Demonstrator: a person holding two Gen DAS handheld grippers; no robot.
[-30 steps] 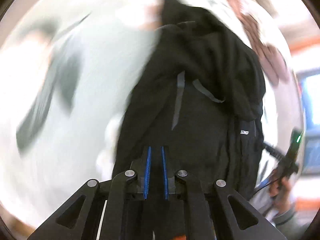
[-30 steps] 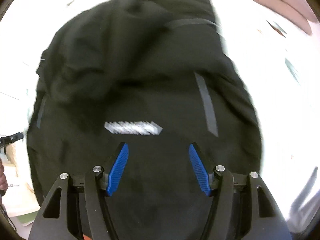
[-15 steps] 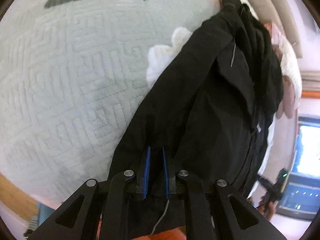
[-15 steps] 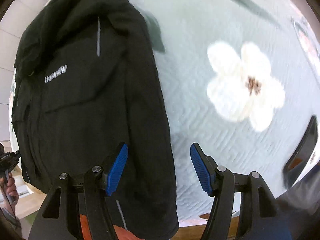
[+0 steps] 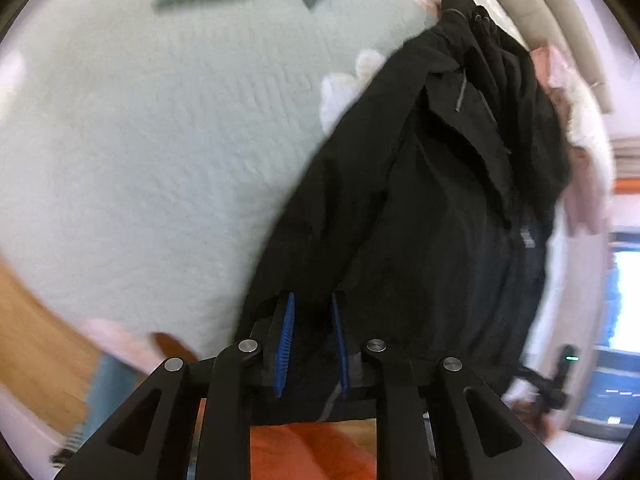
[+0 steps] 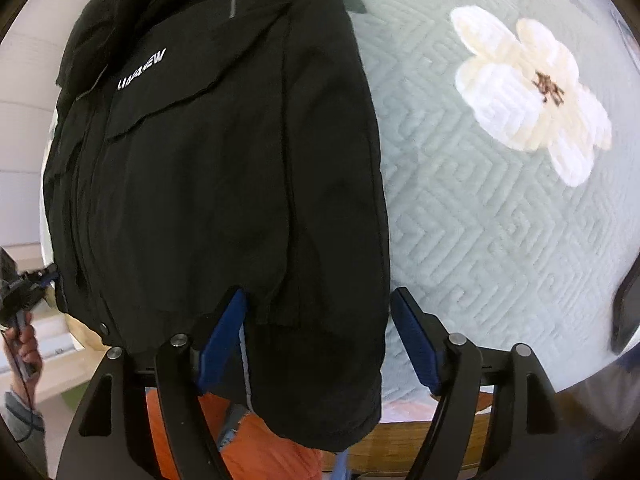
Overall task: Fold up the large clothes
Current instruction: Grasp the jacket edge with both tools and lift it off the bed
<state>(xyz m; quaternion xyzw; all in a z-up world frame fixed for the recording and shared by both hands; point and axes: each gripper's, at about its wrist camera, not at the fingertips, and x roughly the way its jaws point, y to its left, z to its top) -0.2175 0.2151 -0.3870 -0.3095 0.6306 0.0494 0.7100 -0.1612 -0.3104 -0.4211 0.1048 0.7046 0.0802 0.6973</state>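
A large black jacket (image 5: 440, 208) lies stretched over the pale green quilt (image 5: 160, 140). My left gripper (image 5: 311, 320) is shut on the jacket's lower hem, with black cloth pinched between the blue pads. In the right wrist view the jacket (image 6: 208, 160) shows white chest lettering, and its sleeve cuff hangs over the bed's front edge. My right gripper (image 6: 318, 314) is open, its blue pads set wide on either side of the sleeve near the cuff. The other gripper shows small at the far left (image 6: 16, 292).
The quilt (image 6: 500, 240) has a zigzag texture and a big white flower (image 6: 532, 88). A wooden bed edge (image 5: 36, 340) runs along the front. Orange clothing (image 6: 260, 448) sits below the grippers. Pink and white clothes (image 5: 580, 120) lie at the far right. A dark object (image 6: 626, 312) sits at the right rim.
The left view has swung a little and blurred, still holding the hem. The right gripper has moved in closer, so the sleeve now sits between its open pads.
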